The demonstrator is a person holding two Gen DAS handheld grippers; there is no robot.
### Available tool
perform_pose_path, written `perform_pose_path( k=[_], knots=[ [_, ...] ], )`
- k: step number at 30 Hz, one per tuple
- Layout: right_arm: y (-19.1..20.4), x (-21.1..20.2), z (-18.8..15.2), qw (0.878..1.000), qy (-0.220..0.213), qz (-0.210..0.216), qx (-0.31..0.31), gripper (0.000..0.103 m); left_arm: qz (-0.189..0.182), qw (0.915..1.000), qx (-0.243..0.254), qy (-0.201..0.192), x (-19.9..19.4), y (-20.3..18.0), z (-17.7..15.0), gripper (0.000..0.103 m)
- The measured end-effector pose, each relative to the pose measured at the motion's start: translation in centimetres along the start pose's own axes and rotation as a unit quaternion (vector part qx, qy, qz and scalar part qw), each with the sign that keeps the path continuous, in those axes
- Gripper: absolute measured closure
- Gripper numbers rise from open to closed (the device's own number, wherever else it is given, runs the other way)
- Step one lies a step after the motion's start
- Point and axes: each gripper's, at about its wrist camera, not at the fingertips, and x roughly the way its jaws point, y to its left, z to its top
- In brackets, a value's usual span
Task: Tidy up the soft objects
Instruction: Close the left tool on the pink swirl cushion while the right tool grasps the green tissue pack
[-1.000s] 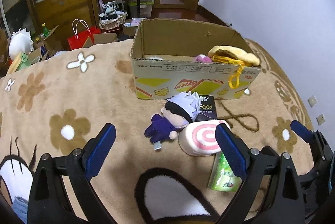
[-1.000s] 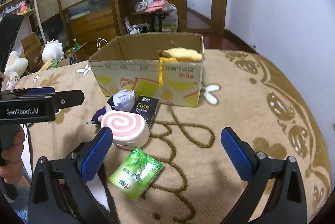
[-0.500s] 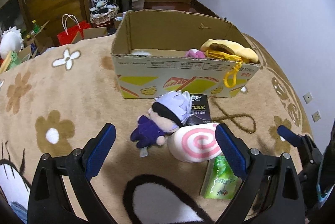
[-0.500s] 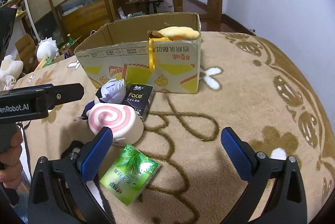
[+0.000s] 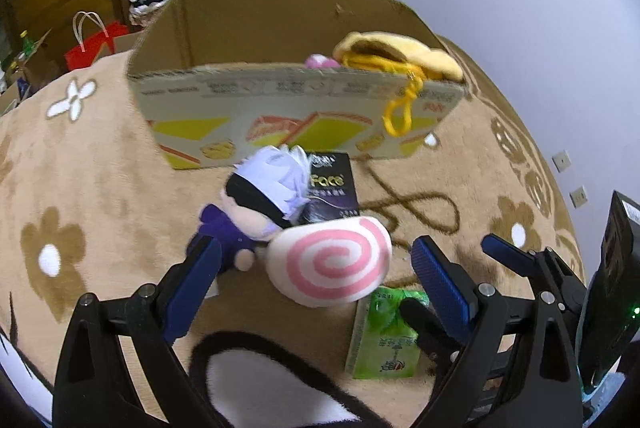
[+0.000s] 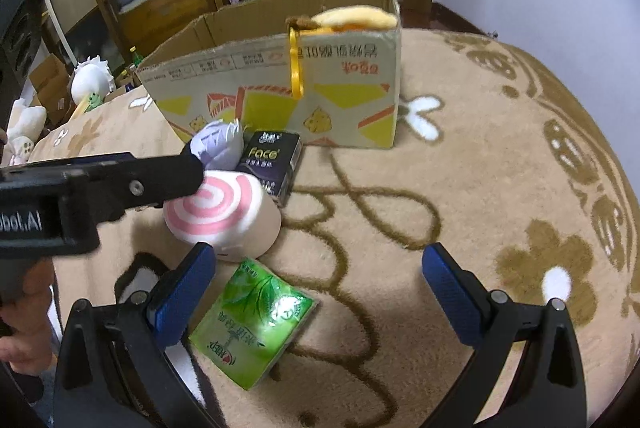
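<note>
The left tongs (image 5: 316, 280) hang spread wide over the swirl plush (image 5: 330, 262), which lies on the rug (image 5: 100, 188) touching the white-haired doll (image 5: 264, 196); the reach seems under way — next they must drop and pinch it; the right tongs (image 6: 318, 292), also spread and empty, hover above the green tissue pack (image 6: 252, 320), cardboard box (image 6: 280, 84) beyond.
</note>
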Motion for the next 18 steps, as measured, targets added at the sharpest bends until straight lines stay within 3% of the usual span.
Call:
perform_pose_path(
  k=[12,18],
  knots=[
    [0.6,2.1,-0.9,0.999,0.046,0.020,0.010,0.000,-0.025,0.9983,0.003,0.052,3.0,-1.0,0.0,0.009],
    [0.9,2.7,-1.1,0.998,0.059,0.025,0.015,0.000,-0.014,0.9973,0.009,0.071,4.5,-1.5,-0.4,0.009]
  ],
)
